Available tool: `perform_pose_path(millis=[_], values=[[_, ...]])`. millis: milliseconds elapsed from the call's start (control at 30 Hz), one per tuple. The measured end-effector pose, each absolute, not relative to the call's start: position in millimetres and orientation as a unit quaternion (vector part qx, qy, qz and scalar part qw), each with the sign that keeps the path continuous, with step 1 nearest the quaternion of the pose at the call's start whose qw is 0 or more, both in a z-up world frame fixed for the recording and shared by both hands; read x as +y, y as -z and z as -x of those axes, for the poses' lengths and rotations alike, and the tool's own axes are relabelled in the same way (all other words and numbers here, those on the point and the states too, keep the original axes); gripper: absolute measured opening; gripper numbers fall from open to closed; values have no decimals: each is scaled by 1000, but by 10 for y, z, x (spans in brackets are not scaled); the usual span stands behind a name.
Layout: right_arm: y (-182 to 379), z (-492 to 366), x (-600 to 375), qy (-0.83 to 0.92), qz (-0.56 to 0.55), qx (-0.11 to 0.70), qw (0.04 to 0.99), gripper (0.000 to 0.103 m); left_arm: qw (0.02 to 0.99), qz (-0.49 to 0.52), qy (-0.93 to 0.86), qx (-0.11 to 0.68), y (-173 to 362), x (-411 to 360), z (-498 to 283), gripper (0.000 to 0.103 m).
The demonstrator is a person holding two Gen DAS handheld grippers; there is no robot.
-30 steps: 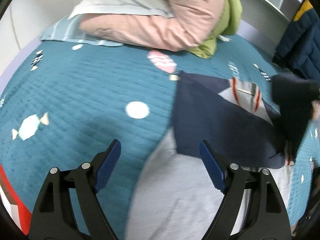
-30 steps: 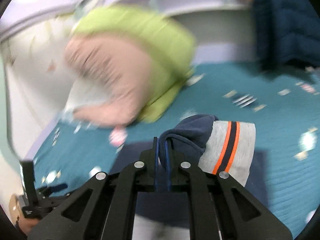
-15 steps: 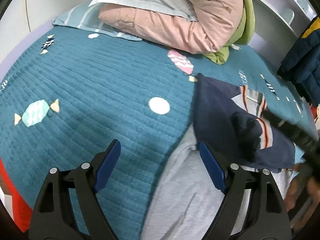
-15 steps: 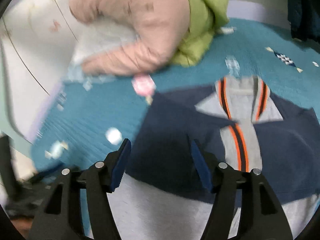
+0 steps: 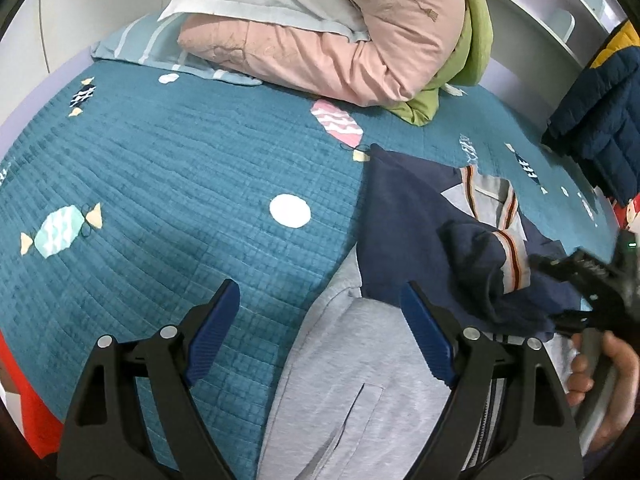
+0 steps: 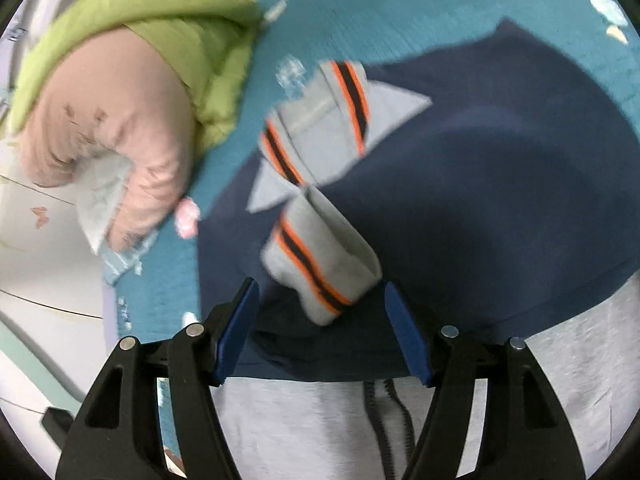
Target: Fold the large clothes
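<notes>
On the bed point(image 5: 168, 184), across its teal quilt, lies the navy-and-grey jacket point(image 6: 480, 184), its striped sleeve cuff point(image 6: 320, 264) folded in over the chest; the right gripper point(image 6: 320, 332) has just been opening, and its jaws now stand apart around the cuff without pressing it, so the sleeve fold looks set down; the left gripper point(image 5: 320, 332) hovers with jaws wide and empty above the grey lower half; next, probably, the hem (or the other sleeve) wants gripping and folding; pink and green bedding point(image 5: 360, 40) is heaped by the white wall.
</notes>
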State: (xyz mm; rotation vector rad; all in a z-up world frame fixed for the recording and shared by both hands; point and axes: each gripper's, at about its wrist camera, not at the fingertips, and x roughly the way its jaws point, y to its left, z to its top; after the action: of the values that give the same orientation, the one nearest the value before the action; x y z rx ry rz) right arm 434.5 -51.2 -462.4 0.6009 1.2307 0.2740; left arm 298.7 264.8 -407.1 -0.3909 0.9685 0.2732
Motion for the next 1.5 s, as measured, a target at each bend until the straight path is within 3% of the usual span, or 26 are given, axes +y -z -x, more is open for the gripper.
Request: perform_pose_path(millis=[33, 67, 133, 200, 233, 333, 433, 567, 700, 800, 1000, 1167, 1333, 1500], values=[[4668, -4363, -493, -126, -280, 567, 765, 58, 858, 185, -130, 461, 4068, 2654, -2978, 84], [4740, -4407, -444, -142, -293, 564, 759, 39, 858, 183, -131, 462, 4068, 2656, -2977, 84], [4769, -4467, -349, -152, -287, 554, 766, 14, 857, 178, -135, 463, 4068, 2681, -2961, 84], [4569, -4472, -153, -182, -259, 519, 794, 12, 857, 176, -144, 461, 4060, 2750, -2930, 84], [4424, -4415, -73, -219, -254, 500, 798, 12, 858, 178, -148, 459, 4055, 2796, -2914, 84], [4029, -4295, 388, -357, -229, 458, 781, 25, 856, 186, -160, 454, 4038, 2880, -2913, 84], [3828, -4282, 500, -389, -229, 444, 774, 58, 858, 190, -158, 451, 4023, 2883, -2950, 85], [3743, -4446, 76, -370, -259, 443, 774, 60, 860, 179, -141, 457, 4068, 2768, -3122, 87], [3773, -4673, -595, -262, -184, 465, 826, 60, 858, 164, -104, 475, 4200, 2595, -3537, 87], [3892, -4903, -1101, -163, -135, 492, 844, 61, 856, 141, -79, 491, 4296, 2508, -3959, 87], [4315, -5257, -1894, -54, -140, 551, 821, 66, 826, 129, -60, 545, 4594, 2539, -4847, 88], [4717, -5497, -2099, -47, -159, 601, 782, 66, 807, 128, -50, 575, 4821, 2588, -5218, 88], [4907, -5623, -2179, -91, -234, 606, 755, 66, 794, 121, -46, 594, 5029, 2583, -5400, 90], [4997, -5728, -2177, -92, -242, 608, 751, 66, 800, 96, -44, 591, 5043, 2517, -5479, 87]])
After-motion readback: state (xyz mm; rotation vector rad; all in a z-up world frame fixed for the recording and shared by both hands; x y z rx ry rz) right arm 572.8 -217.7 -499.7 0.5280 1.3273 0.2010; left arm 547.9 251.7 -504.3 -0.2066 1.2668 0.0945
